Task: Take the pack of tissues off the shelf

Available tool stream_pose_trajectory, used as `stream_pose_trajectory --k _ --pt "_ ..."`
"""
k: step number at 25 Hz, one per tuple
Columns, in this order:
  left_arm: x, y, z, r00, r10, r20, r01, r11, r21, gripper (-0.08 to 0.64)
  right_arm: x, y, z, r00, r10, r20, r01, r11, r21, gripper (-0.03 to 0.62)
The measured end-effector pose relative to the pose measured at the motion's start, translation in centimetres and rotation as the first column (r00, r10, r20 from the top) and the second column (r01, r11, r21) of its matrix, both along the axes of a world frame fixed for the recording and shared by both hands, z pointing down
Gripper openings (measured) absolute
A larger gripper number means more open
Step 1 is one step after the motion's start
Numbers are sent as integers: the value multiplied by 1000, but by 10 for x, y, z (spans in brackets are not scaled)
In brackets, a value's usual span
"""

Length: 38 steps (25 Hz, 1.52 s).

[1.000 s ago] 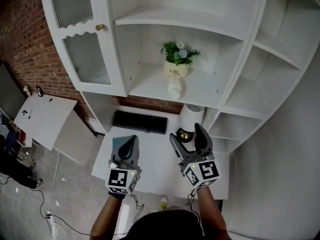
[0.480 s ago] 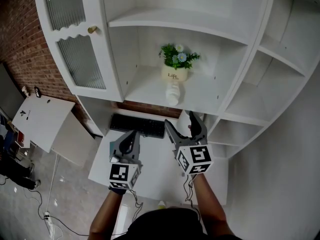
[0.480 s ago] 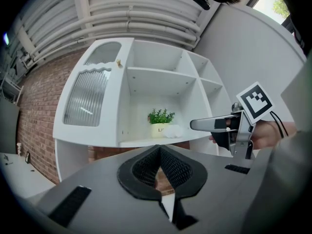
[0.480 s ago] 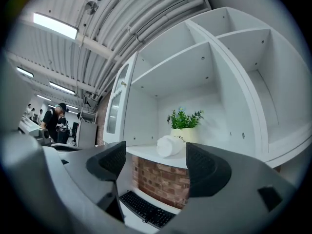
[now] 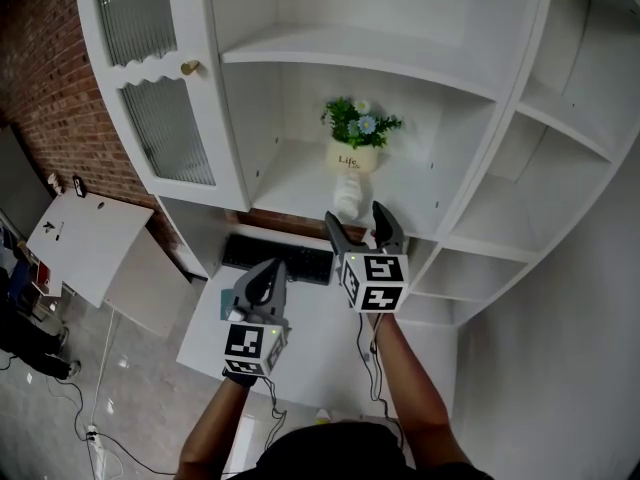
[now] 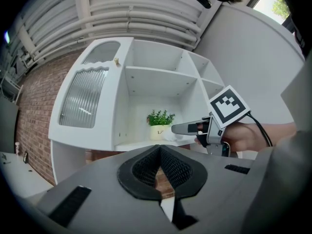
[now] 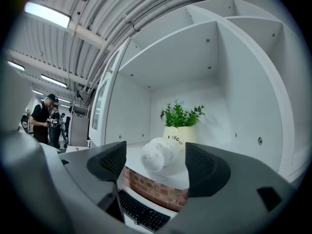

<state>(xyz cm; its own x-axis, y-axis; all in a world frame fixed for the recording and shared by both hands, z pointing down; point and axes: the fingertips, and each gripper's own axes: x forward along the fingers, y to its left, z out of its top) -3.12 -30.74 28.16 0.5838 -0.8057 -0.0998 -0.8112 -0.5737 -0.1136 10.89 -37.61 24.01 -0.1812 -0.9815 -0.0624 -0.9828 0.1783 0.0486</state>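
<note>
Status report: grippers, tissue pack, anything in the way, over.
Right gripper open, aimed at tissue pack, not touching. Left gripper shut, empty. Pack lies near front edge of shelf, flower pot just behind. Nothing blocking approach.

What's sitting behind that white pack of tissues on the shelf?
Behind the soft white pack of tissues stands a cream pot of green leaves and small flowers, then the white shelf's back wall. The pack covers the pot's lower front, so whether they touch is unclear.
</note>
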Motion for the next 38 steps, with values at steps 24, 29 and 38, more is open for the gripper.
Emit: stream_pose_trajectory --k 24,29,38 --pt "2 1 9 1000 4 22 -4 1000 3 5 6 -9 12 999 21 -27 -23 998 -54 123" --pt "3 2 13 1000 5 23 -5 1000 -5 5 6 -6 12 1000 12 -29 -13 999 -48 121" --pt "12 8 10 999 22 28 -22 1000 3 5 3 7 6 1000 -12 -25 11 999 -36 118"
